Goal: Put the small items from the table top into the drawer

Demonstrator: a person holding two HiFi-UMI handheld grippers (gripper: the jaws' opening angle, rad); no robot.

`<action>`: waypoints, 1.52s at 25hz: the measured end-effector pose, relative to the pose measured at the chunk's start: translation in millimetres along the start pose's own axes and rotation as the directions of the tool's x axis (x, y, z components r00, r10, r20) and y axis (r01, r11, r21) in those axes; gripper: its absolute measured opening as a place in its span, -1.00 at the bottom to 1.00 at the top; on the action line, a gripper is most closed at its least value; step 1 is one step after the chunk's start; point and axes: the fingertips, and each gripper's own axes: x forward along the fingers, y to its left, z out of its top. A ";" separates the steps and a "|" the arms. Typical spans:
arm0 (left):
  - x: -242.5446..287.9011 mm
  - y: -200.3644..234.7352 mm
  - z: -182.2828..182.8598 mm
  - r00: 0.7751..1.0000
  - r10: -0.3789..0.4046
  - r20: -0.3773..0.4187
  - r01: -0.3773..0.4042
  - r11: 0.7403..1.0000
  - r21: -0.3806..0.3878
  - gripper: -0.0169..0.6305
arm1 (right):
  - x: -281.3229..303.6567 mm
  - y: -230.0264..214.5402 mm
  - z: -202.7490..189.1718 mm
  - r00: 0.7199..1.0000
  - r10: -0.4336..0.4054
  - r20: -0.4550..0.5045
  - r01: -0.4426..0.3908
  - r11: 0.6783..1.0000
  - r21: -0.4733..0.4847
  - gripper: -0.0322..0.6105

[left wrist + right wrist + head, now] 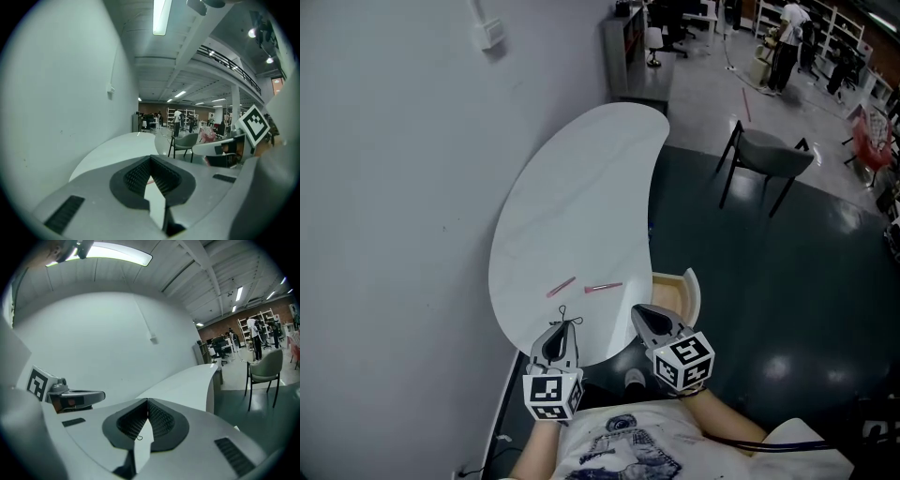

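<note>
1. the left gripper (563, 325) and the right gripper (637, 309) hover at the near edge of the white kidney-shaped table top (581, 187). each has its jaws pressed together with nothing between them.
2. the small items lie just ahead. there is a slanted thin pink stick (561, 287), a second thin pink stick (603, 288) lying nearly level beside it, and a small thin black loop (565, 315) right by the left gripper's tip. what the loop is i cannot tell.
3. the open drawer with a pale wooden inside (670, 289) sits under the table's right edge, just beside the right gripper.
4. nothing is in the drawer yet as far as i can see, so this looks like the first reach. the jaws must part before they come down.
5. the sticks lie flat on the top. i'd straddle one at its middle, keep low to the surface, and close gently so it doesn't flick away.
6. the right gripper has the shorter carry to the drawer.
</note>
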 end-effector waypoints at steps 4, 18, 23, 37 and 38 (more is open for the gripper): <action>9.1 11.7 -7.0 0.999 0.035 -0.013 -0.036 0.999 -0.024 -0.89 | 14.8 -7.1 -1.3 0.999 0.035 -0.013 -0.036 0.998 -0.044 -0.83; 46.1 46.4 -40.1 0.996 0.068 -0.052 -0.071 0.995 -0.067 -0.89 | 69.9 -25.3 -17.6 0.994 0.061 -0.090 -0.075 0.984 -0.160 -0.83; 61.8 57.6 -56.3 0.995 0.076 -0.063 -0.081 0.994 -0.079 -0.89 | 89.7 -30.1 -33.3 0.989 0.088 -0.116 -0.109 0.975 -0.194 -0.83; 97.9 84.8 -91.6 0.987 0.114 -0.115 -0.127 0.985 -0.116 -0.89 | 140.2 -55.1 -72.3 0.969 0.103 -0.225 -0.155 0.961 -0.228 -0.62; 99.8 85.3 -92.5 0.987 0.114 -0.116 -0.127 0.985 -0.114 -0.89 | 143.2 -55.9 -74.7 0.966 0.108 -0.233 -0.162 0.960 -0.229 -0.59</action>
